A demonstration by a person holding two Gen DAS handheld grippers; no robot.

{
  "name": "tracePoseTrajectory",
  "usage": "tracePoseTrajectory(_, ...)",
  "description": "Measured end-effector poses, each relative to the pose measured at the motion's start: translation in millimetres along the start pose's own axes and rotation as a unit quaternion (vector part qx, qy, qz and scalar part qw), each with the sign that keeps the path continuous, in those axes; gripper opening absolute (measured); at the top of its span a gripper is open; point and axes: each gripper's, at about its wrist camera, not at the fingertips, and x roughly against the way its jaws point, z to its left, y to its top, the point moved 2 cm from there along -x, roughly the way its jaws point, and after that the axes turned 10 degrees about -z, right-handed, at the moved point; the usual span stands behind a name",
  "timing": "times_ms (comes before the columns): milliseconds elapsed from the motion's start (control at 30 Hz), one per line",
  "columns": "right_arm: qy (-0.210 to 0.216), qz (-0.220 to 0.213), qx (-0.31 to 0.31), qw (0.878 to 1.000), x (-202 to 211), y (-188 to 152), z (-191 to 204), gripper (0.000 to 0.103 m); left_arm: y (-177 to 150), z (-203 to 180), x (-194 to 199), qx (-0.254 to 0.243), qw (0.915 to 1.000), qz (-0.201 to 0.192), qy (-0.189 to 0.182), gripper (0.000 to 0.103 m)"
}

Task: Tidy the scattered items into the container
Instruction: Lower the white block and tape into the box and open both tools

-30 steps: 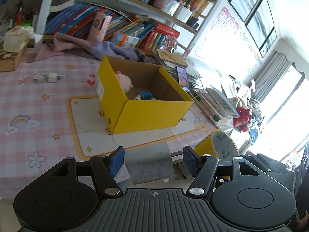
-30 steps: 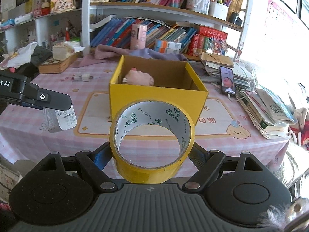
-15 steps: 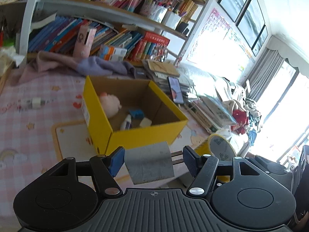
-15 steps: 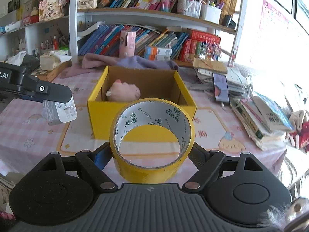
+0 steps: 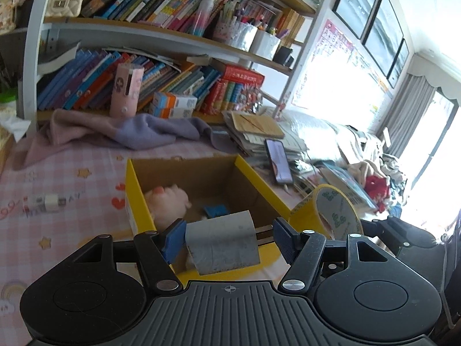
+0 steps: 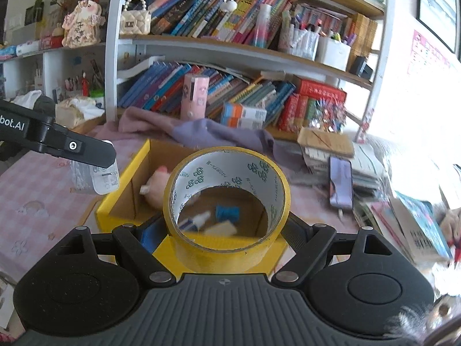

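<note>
Fingers of the right gripper are pinching the yellow tape roll across its outer wall, ring opening facing the camera. The left gripper is gripping a grey packet — whether both pads are bearing on it cannot be told, since a gap is showing at one pad. Directly ahead and below both loads, the yellow box is sitting open on the pink checked tablecloth, already holding a pink plush and a blue item. Both grippers are hanging near the box's front rim; the packet appears to overhang it — release looks like the next step.
</note>
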Motion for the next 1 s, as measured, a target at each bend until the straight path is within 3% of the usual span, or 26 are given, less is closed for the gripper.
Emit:
tracePoseTrajectory(233,0.043,0.000,0.027,0.999,-57.1,10.7,-19.9,0.083,13.3,-3.7,-41.8,0.004,0.9993,-0.001,0.038,0.065)
tracePoseTrajectory(567,0.115,0.046,0.098,0.987,-139.4,-1.5,-26.3,0.083,-0.6,-2.7,-115.3,0.005,0.9944,0.054,0.090,0.066)
tracePoseTrajectory(733,0.142,0.051,0.210,0.966,-171.8,-11.2,-16.1,0.083,-10.4,3.4,-144.3,-0.001,0.9887,0.089,0.121,0.066)
tracePoseTrajectory(1000,0.178,0.076,0.347,0.918,-212.0,-27.4,-8.8,0.083,-22.2,13.6,-177.3,0.011,0.9799,0.138,0.143,0.066)
